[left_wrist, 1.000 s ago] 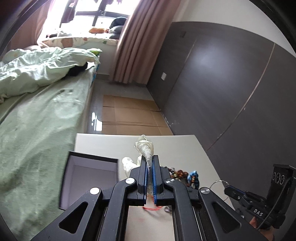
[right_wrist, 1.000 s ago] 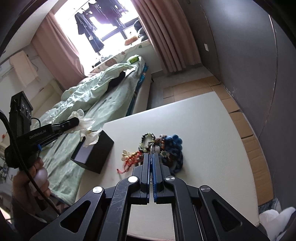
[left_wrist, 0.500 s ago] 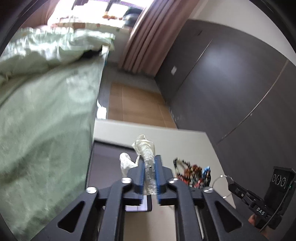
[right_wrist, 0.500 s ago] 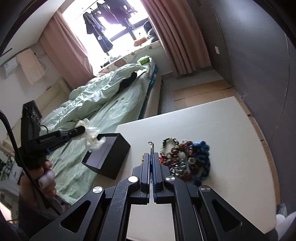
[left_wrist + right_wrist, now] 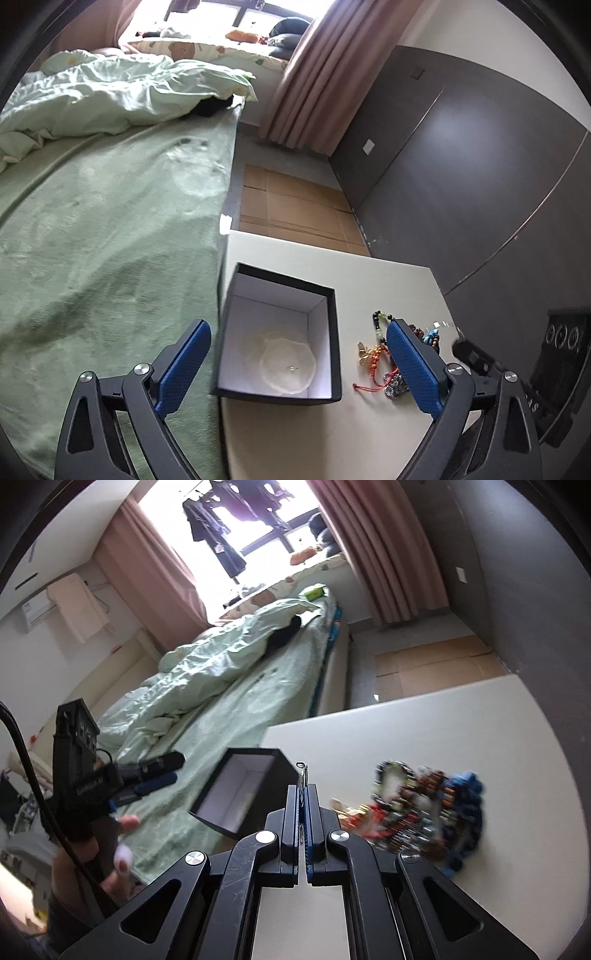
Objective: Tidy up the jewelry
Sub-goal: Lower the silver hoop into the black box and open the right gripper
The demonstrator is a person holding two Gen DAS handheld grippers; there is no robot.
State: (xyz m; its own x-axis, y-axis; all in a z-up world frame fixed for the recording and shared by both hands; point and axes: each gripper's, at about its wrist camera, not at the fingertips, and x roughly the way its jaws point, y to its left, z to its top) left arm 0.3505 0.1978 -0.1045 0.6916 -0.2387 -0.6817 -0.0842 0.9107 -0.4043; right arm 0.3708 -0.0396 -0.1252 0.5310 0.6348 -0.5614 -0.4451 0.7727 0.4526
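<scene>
The left hand-held gripper hangs spread wide over the open black box at the bench's bed-side edge; a translucent pouch lies inside. The right hand-held gripper is clenched on a thin metal ring (barely visible). The bead pile lies mid-bench.

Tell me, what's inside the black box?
Inside the black box lies a clear little bag with something tiny in it. Nothing else shows; the near wall hides the front corner.
</scene>
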